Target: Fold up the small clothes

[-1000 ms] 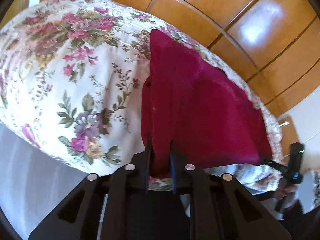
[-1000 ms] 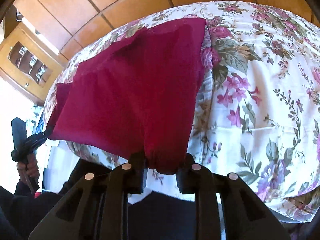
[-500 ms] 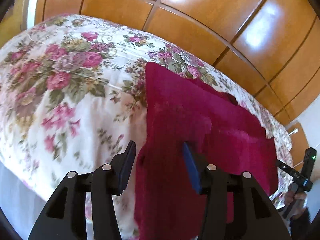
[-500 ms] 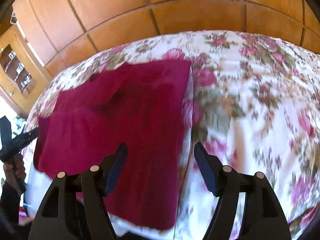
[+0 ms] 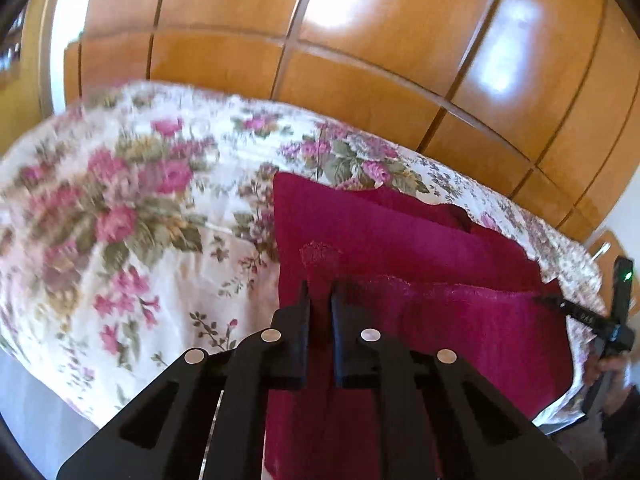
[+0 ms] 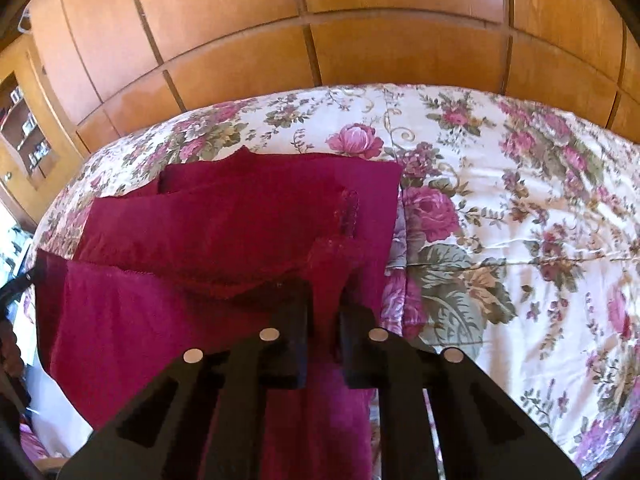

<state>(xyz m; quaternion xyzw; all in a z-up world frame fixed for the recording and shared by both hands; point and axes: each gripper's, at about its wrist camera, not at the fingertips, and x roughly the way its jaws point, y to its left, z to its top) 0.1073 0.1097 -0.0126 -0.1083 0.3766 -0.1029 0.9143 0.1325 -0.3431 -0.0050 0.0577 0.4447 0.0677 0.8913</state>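
A dark red garment (image 5: 420,248) lies on a floral bedspread (image 5: 132,216), its near part folded over the far part. My left gripper (image 5: 319,300) is shut on the garment's near left edge. My right gripper (image 6: 325,300) is shut on the near right corner of the garment (image 6: 224,224), with lifted cloth bunched between the fingers. The right gripper (image 5: 576,312) also shows at the far right of the left wrist view. The garment's near end hangs below both grippers, partly hidden.
The floral bedspread (image 6: 500,216) covers the bed wide to both sides. Wooden wardrobe doors (image 6: 320,32) stand behind the bed. A glass-front cabinet (image 6: 24,128) is at the far left of the right wrist view.
Both grippers opened half a second ago and have since shut again on the garment's near edge. The cloth is now lifted and folded toward the far side.
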